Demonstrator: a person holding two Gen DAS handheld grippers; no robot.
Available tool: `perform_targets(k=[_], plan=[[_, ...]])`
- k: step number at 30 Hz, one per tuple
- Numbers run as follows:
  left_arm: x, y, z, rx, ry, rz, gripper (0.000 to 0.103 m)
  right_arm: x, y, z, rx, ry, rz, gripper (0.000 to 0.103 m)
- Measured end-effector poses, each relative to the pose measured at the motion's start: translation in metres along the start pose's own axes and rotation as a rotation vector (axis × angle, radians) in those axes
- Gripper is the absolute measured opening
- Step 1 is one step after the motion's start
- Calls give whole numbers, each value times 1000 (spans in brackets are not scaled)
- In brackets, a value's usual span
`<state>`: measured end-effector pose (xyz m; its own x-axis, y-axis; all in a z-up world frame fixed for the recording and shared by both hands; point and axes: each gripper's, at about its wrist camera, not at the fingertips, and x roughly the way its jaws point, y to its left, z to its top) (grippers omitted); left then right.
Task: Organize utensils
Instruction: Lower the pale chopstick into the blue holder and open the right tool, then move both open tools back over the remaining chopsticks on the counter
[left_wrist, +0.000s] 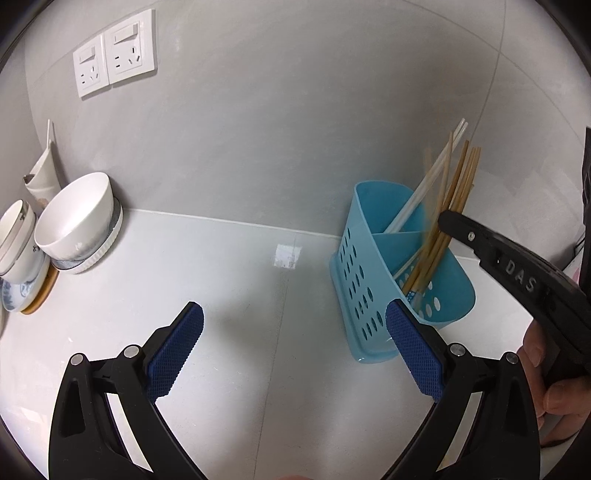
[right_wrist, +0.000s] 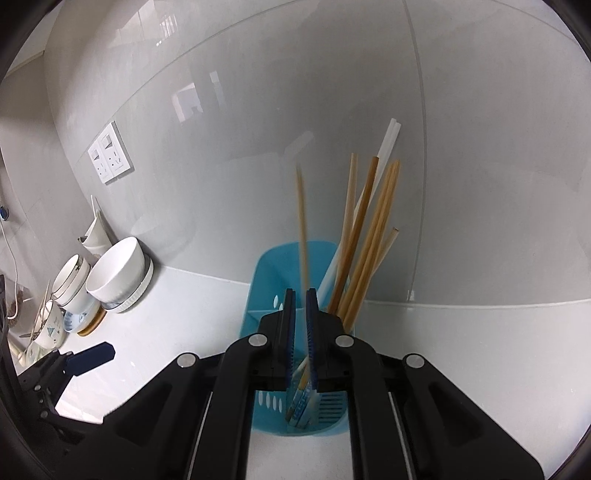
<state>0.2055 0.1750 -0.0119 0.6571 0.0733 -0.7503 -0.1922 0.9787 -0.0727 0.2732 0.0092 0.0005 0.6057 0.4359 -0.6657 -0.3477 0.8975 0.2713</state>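
A blue perforated utensil holder stands on the white counter near the wall; it also shows in the right wrist view. Several wooden chopsticks and white ones lean in its compartment. My right gripper hovers right over the holder, its pads a narrow gap apart. One blurred wooden chopstick stands in that gap, seemingly dropping; whether the pads still touch it is unclear. In the left wrist view the right gripper's fingers sit against the chopsticks. My left gripper is open and empty above the counter, left of the holder.
White bowls stacked on plates stand at the far left by the wall, with a white jug behind. A cup holding utensils sits left. Wall sockets are above. The tiled wall is close behind the holder.
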Motion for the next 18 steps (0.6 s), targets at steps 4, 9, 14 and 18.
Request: perform_targets(k=[4,9,14,18], plan=[[-4,2,1,6,-9,11,97,-18,-4,2,-12,-4,-19,54],[-10,2,-1,3,-9,15,97,-43,-16,-1,3,-2,-62,85],[-19,-7,-8,20,-3,-5,97,-67,-34,-16,-5,24,-150,95],[-27,-24,-17,41,15,-30,97,-84,-52,-35,-6,61,-217,95]])
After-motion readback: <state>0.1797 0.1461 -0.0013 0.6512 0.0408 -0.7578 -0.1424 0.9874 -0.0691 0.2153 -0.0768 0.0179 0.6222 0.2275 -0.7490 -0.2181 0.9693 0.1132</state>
